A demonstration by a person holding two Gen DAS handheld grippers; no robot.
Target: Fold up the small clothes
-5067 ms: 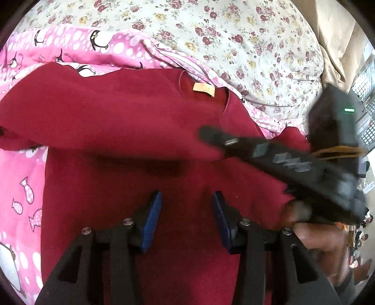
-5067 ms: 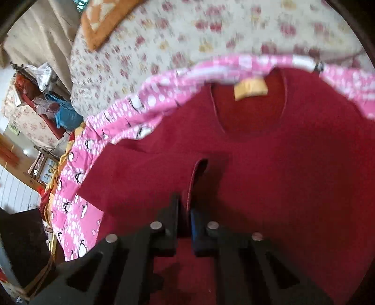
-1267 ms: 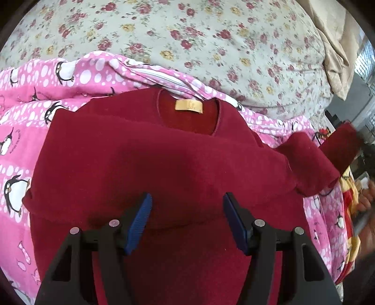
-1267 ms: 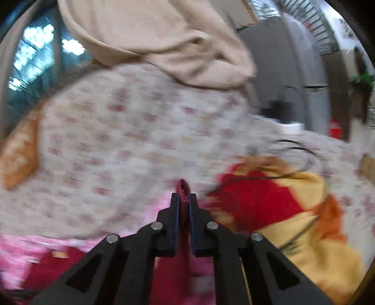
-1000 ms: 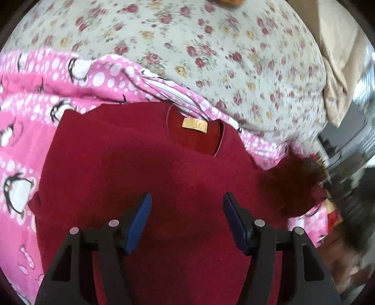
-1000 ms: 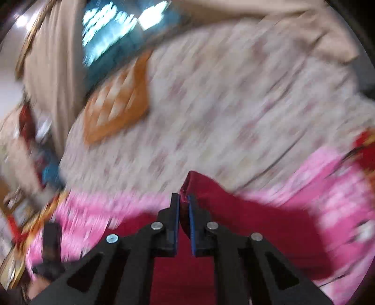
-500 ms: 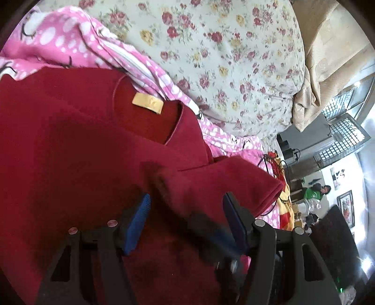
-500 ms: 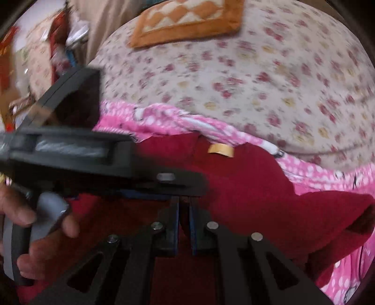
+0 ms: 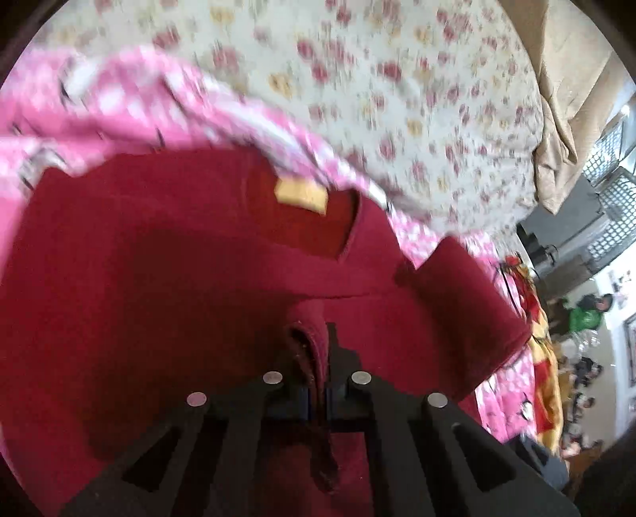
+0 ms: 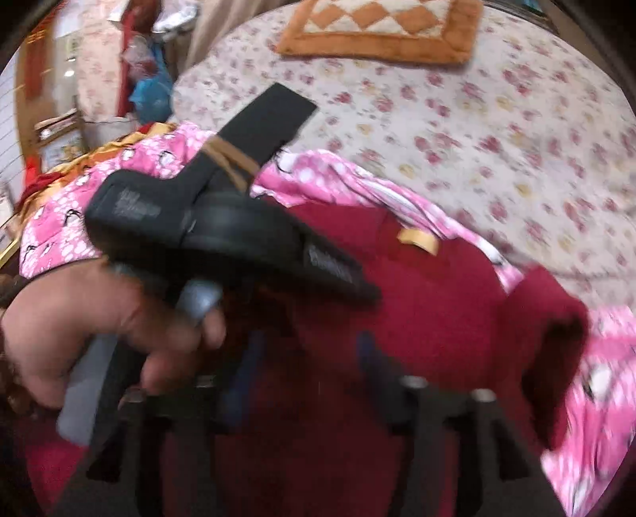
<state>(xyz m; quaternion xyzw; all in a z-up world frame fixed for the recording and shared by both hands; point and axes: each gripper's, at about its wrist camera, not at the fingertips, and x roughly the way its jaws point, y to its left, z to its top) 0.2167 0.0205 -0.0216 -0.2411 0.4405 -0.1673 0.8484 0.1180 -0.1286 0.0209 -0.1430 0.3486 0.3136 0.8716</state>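
We see the red sweater (image 9: 159,278) spread flat on a pink penguin-print blanket (image 9: 99,107), collar & yellow neck tag (image 9: 301,193) toward 12 o'clock in the left wrist view. Beyond it at 12–1 o'clock lies a floral bedsheet (image 9: 397,79).

Our left gripper (image 9: 317,381) is clamped tight on a bunched fold of the sweater's red cloth, which sticks up between the fingers at approx. 6 o'clock. A folded sleeve (image 9: 469,302) lies at 3 o'clock of that pinch, across the sweater's edge.

In the right wrist view our right gripper (image 10: 306,366) has its fingers spread wide, nothing between them, w/ red fabric below. The left hand (image 10: 99,330) w/ its black tool sits at 9–10 o'clock, just above the sweater. An orange checkered cushion (image 10: 381,28) rests at 12 o'clock on the sheet.
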